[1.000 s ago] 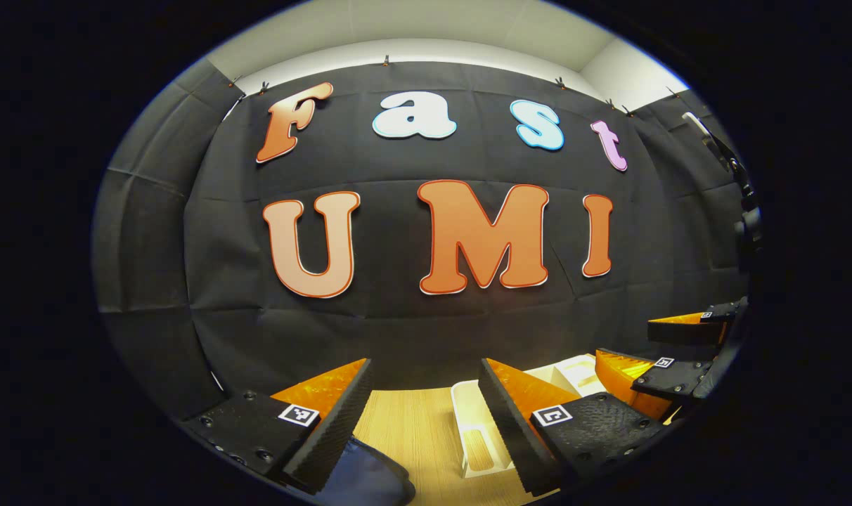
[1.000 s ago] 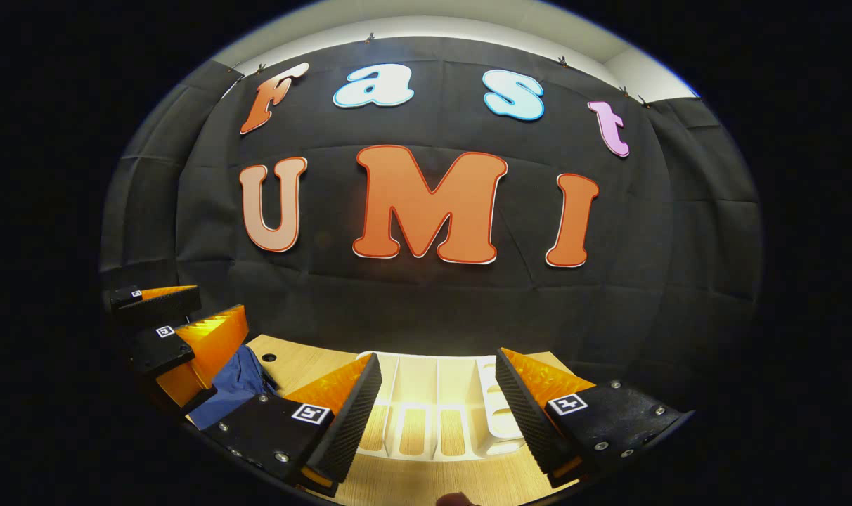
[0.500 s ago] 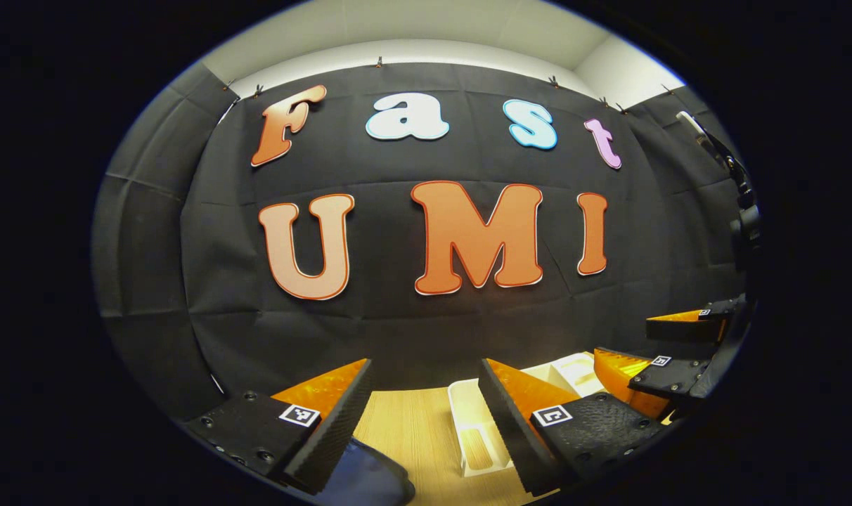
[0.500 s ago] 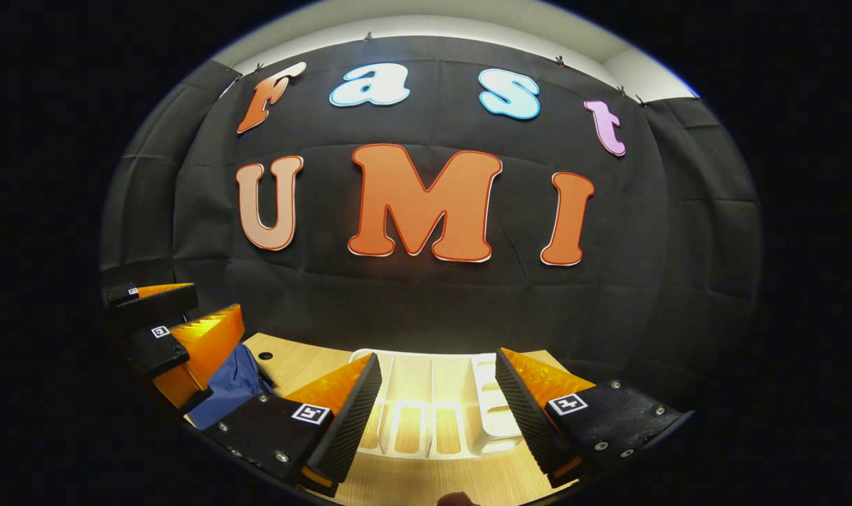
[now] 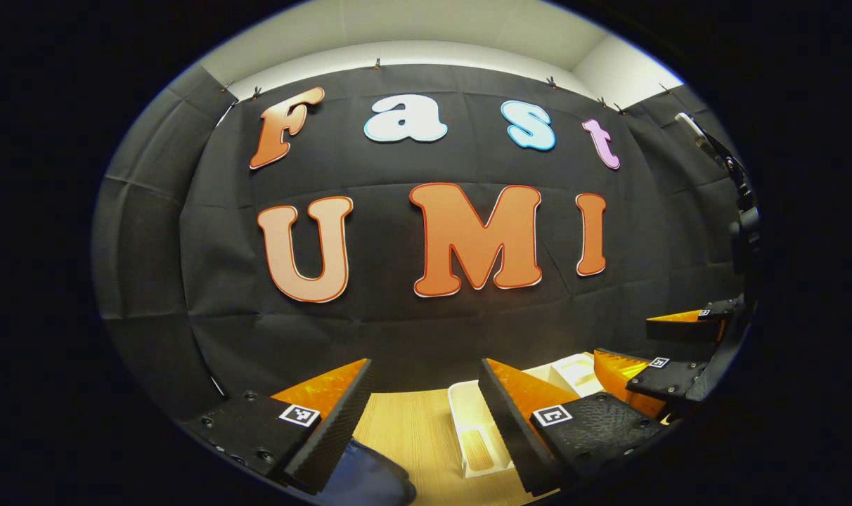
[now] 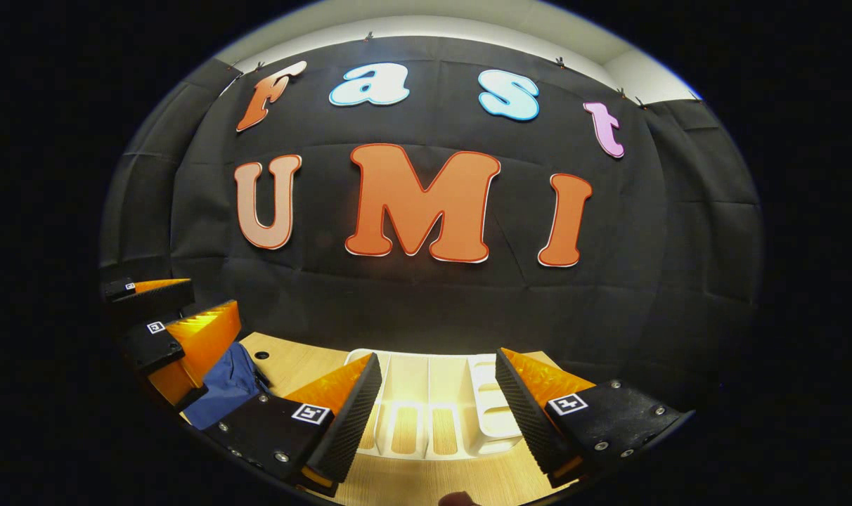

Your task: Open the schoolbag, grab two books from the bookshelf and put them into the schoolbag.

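- Left claw [image 5: 422, 414]: jaws spread apart, nothing between them, held above the light wooden worktop [image 5: 412, 429]
- Right claw [image 6: 436, 414]: jaws spread apart, holding nothing, pointed at the white slotted plastic bookshelf [image 6: 429, 383] on the worktop
- Dark blue fabric schoolbag [image 6: 229, 383]: lies on the worktop left of the bookshelf, just below the left claw's orange fingers [image 6: 201, 337]
- Books: cannot tell

- left gripper [image 5: 426, 414] held above the wooden table [image 5: 412, 429], fingers spread wide, nothing between them
- blue schoolbag [image 5: 366, 481] at bottom edge, under left finger
- white bookshelf [image 5: 479, 436] behind right finger; right gripper [image 5: 661, 351] beyond it, fingers apart
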Motion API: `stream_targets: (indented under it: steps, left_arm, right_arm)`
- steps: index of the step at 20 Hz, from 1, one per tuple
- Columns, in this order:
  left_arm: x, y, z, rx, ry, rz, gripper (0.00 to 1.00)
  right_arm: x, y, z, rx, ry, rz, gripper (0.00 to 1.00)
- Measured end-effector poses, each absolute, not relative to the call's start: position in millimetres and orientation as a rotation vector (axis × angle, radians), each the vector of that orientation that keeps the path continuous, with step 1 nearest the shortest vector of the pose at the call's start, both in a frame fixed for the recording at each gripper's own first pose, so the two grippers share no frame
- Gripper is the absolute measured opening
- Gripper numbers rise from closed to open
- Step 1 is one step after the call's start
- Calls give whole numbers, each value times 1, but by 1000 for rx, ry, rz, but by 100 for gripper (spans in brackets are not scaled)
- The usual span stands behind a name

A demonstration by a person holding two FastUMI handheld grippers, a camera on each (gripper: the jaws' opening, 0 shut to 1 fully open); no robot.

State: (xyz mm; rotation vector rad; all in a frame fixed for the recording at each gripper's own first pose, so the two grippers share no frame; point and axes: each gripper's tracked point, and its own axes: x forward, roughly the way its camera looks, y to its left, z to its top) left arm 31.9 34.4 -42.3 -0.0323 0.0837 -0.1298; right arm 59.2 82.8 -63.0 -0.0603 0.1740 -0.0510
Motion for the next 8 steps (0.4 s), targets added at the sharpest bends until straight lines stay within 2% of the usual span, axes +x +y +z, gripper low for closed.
stream_targets:
  steps: [8]
  left_arm:
    - [32, 34, -45, -26, 84, -135, 94]
  right_arm:
    - [59, 85, -59, -56, 159, -52, 97]
